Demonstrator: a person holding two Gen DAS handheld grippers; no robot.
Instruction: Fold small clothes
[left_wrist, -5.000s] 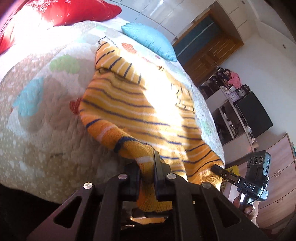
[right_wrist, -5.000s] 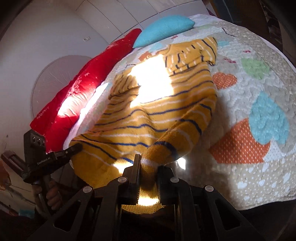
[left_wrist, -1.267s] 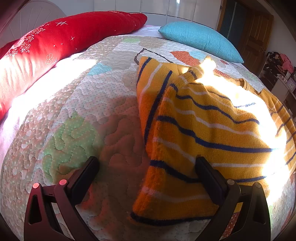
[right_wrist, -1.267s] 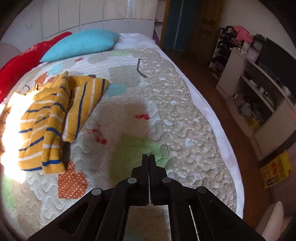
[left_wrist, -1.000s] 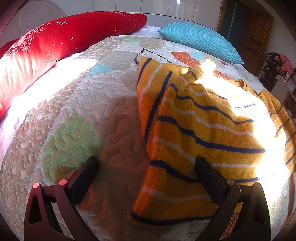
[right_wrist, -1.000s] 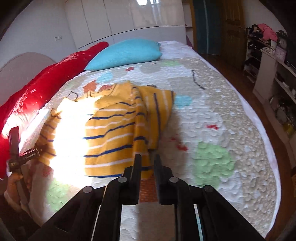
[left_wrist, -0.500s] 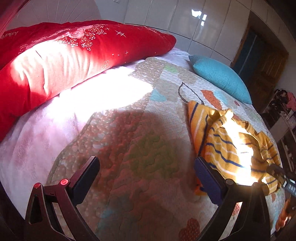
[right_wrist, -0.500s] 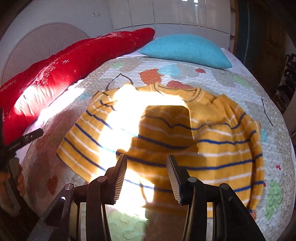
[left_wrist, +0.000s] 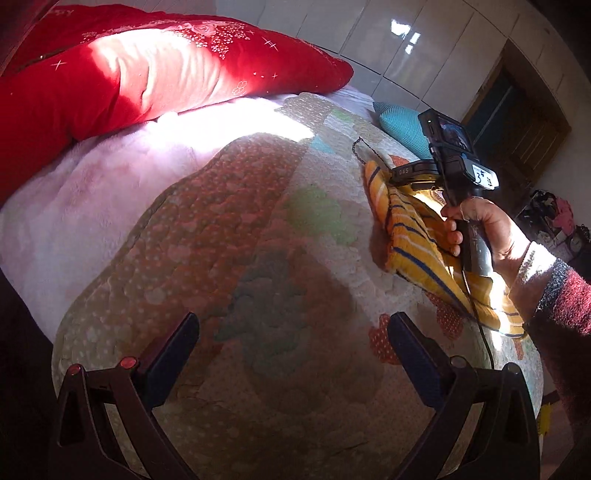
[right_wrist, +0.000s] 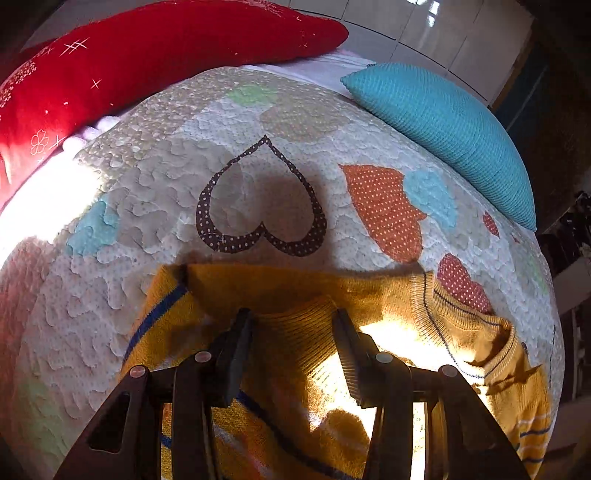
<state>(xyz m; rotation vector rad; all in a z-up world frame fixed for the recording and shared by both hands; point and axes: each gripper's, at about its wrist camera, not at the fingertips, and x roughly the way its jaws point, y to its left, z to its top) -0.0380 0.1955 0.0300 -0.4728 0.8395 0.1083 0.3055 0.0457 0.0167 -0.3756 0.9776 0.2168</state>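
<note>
Right wrist: ribbed yellow striped sweater.

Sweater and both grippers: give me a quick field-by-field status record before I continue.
garment: yellow striped sweater lying on the quilt
right gripper: open, fingers straddling a sweater edge near the collar
left gripper: open, over bare quilt, away from the sweater
pillows: red pillow and teal pillow at the far end of the bed
</note>
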